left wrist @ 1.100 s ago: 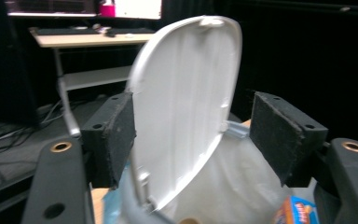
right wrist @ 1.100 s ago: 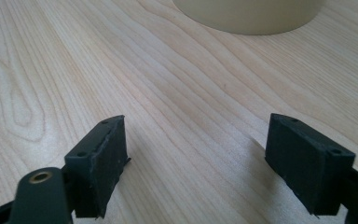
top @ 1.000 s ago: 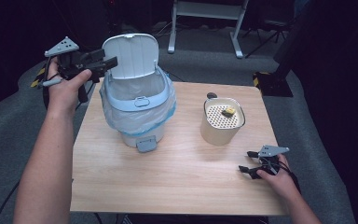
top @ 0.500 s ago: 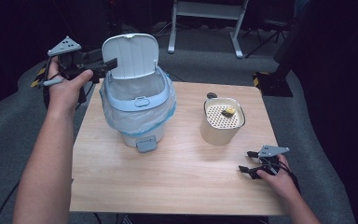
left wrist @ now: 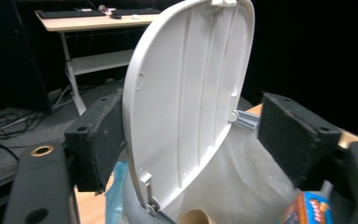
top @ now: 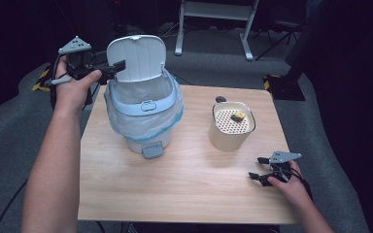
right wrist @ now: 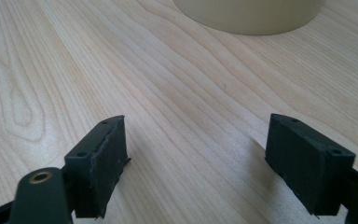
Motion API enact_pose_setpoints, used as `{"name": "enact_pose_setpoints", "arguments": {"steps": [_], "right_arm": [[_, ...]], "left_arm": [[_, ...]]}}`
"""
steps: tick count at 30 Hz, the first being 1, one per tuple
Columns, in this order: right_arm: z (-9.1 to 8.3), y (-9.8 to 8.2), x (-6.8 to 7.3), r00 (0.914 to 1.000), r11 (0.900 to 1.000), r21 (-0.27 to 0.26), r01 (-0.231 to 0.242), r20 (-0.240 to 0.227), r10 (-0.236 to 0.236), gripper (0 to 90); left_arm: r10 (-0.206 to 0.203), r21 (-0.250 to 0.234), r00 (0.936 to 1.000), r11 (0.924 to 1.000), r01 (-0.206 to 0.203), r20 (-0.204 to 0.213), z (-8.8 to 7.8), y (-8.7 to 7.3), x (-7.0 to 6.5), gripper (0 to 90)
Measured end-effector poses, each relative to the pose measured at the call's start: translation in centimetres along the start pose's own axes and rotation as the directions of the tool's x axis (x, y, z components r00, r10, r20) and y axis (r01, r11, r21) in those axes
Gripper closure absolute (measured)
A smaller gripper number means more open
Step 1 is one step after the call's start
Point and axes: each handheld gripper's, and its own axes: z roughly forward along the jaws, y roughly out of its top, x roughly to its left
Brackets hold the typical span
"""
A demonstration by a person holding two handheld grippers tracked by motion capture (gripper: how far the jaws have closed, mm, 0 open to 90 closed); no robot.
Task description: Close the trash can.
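Bin lid (left wrist: 186,93) upright between spread left tongs (left wrist: 191,140), just opened, one pad touching; right tongs (right wrist: 214,163) open, empty.

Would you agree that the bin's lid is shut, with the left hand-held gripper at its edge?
Not quite: the lid stands raised, as the high view shows. The left hand-held gripper is indeed at its edge, jaws having just been opening, the lid's edge between them.

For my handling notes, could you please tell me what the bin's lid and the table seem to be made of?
The lid looks like moulded plastic, pale and smooth, with a soft sheen: raised ribs and a hinge clip show on its underside. The table looks like light wood or a wood-look laminate, matt, with printed-looking grain lines.
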Motion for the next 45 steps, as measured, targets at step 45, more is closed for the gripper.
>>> {"name": "enact_pose_setpoints", "arguments": {"steps": [45], "right_arm": [[0.0, 0.0, 0.0, 1.0, 1.0, 0.001, 0.003, 0.002, -0.003, 20.7]], "left_arm": [[0.066, 0.269, 0.9757, 0.9555, -0.122, 0.209, 1.6, -2.3, -5.0, 46.7]]}}
